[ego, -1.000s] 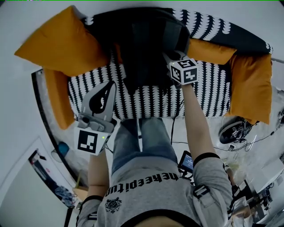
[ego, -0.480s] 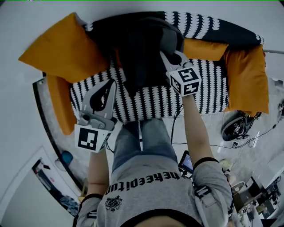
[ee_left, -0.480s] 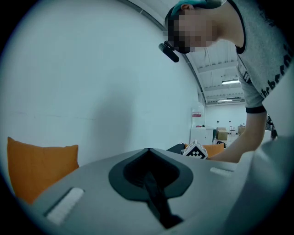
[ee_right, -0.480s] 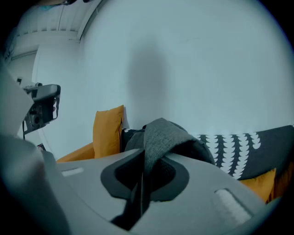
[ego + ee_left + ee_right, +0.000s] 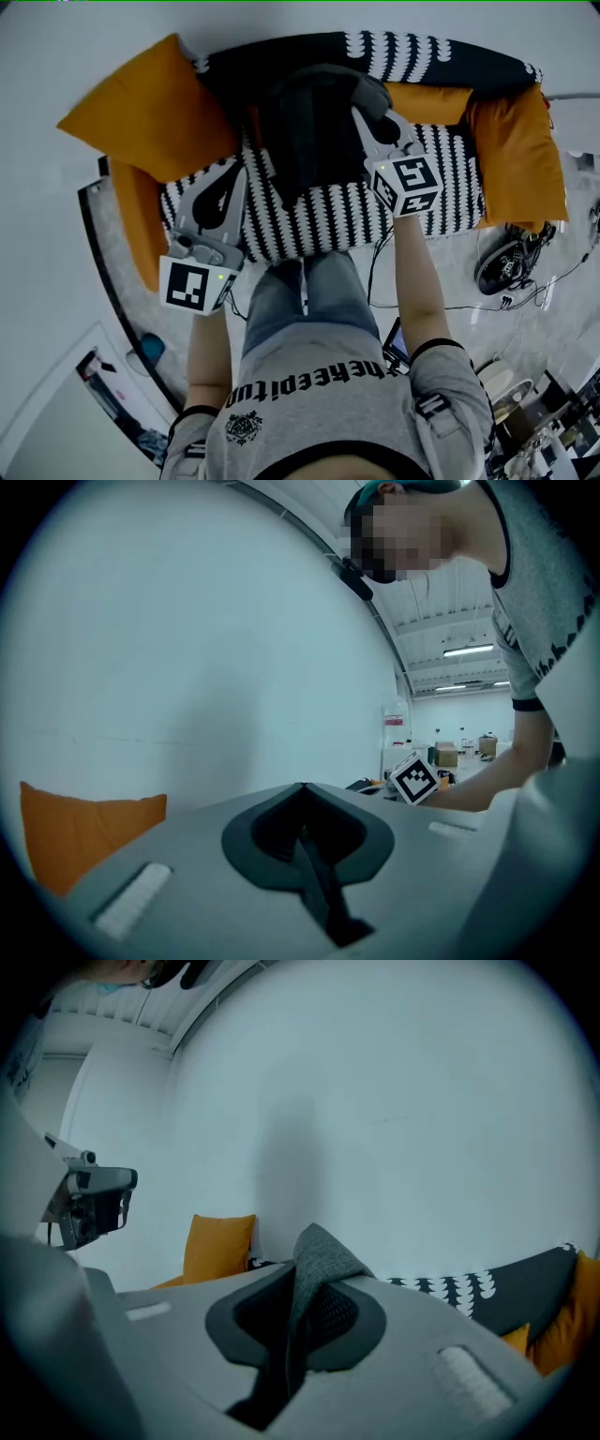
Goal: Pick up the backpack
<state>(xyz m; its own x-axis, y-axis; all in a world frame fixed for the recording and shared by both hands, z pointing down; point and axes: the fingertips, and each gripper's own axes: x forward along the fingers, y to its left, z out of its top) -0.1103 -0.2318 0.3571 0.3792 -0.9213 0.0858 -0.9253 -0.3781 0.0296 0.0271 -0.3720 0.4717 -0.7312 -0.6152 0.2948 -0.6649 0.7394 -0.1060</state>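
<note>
A dark backpack (image 5: 305, 136) hangs against the back of a black-and-white patterned sofa (image 5: 441, 187). My right gripper (image 5: 364, 117) is shut on the backpack's grey fabric handle (image 5: 314, 1265), which stands up between the jaws in the right gripper view. The right gripper (image 5: 302, 1241) points slightly down toward the wall. My left gripper (image 5: 234, 178) hovers over the sofa seat to the left of the backpack, apart from it. In the left gripper view the left gripper (image 5: 302, 787) is shut with nothing between its jaws.
Orange cushions lie at the sofa's left (image 5: 141, 108) and right (image 5: 516, 150), with another (image 5: 427, 101) behind the right gripper. A pair of shoes (image 5: 511, 262) and cables (image 5: 450, 305) lie on the floor at right. A white wall stands behind the sofa.
My right gripper has risen with the handle in it, and the backpack has come up off the seat. The left gripper has lifted a little.
</note>
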